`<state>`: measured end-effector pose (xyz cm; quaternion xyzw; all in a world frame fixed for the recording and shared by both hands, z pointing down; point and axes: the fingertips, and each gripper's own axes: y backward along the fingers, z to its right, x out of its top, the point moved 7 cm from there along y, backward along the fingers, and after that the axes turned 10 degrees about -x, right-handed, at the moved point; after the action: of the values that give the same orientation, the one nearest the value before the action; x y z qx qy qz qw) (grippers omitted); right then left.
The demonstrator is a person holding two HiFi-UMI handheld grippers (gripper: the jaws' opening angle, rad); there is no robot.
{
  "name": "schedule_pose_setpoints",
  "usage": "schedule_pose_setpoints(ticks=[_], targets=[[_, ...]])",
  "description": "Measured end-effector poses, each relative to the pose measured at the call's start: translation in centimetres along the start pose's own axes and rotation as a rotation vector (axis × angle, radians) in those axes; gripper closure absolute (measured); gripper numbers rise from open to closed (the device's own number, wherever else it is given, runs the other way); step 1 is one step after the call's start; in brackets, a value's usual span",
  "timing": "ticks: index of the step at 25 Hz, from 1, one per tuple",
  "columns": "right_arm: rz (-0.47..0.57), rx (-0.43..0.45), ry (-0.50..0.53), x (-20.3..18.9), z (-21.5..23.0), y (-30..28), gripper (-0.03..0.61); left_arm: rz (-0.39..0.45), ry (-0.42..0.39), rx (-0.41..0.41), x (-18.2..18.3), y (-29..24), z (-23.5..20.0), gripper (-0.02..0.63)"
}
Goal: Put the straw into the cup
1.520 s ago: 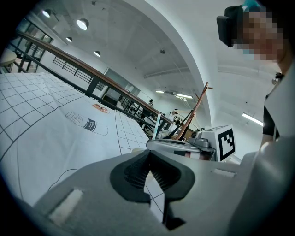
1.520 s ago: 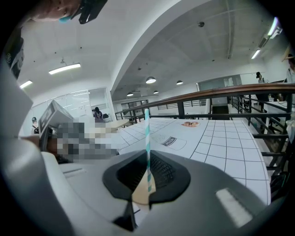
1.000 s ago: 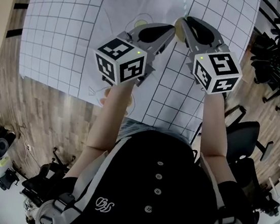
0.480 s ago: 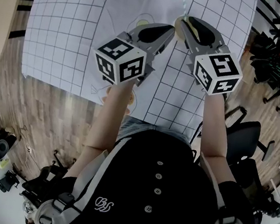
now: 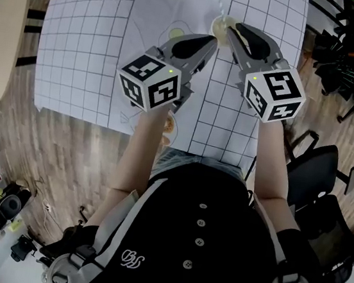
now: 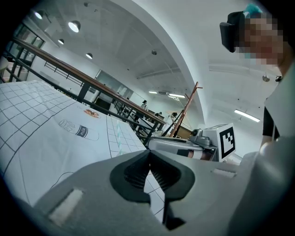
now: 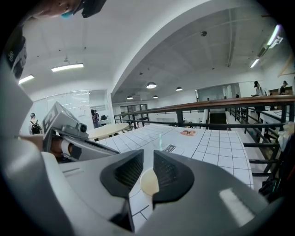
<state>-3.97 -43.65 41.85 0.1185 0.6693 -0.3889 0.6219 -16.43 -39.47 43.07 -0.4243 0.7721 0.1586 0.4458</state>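
Note:
A small cream cup (image 5: 218,25) stands on the white gridded sheet (image 5: 86,41) just past both gripper tips. A pale teal straw (image 7: 160,140) rises upright from the cup (image 7: 148,182); in the head view it is only a faint line. My right gripper (image 5: 234,30) is beside the cup on its right, its jaws a narrow gap apart, and the right gripper view (image 7: 148,154) shows nothing pinched, with the cup behind the gap. My left gripper (image 5: 209,43) is close on the cup's near left, and its jaws (image 6: 150,165) touch with nothing in them.
The sheet carries printed drawings, one of a milk carton (image 6: 78,130). A round wooden table (image 5: 0,36) stands at the left. Black office chairs (image 5: 314,181) and dark clutter crowd the right side. A railing runs along the table's far side.
The head camera has shifted, so table, cup and straw sit further left and higher. The left gripper has tilted a little. Both grippers stay at the cup.

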Motion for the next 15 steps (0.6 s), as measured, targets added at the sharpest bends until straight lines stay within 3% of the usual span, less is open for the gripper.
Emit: schedule_pose_setpoints(ticks=[9, 15], targets=[[0.033, -0.025, 0.028, 1.7, -1.8, 2.5, 0.557, 0.028, -0.033, -0.051, 1.3, 1.3, 2.2, 0.615], [0.061, -0.074, -0.001, 2.8, -3.1, 4.4, 0.578, 0.001, -0.06, -0.094, 2.0, 1.9, 3.5, 0.615]])
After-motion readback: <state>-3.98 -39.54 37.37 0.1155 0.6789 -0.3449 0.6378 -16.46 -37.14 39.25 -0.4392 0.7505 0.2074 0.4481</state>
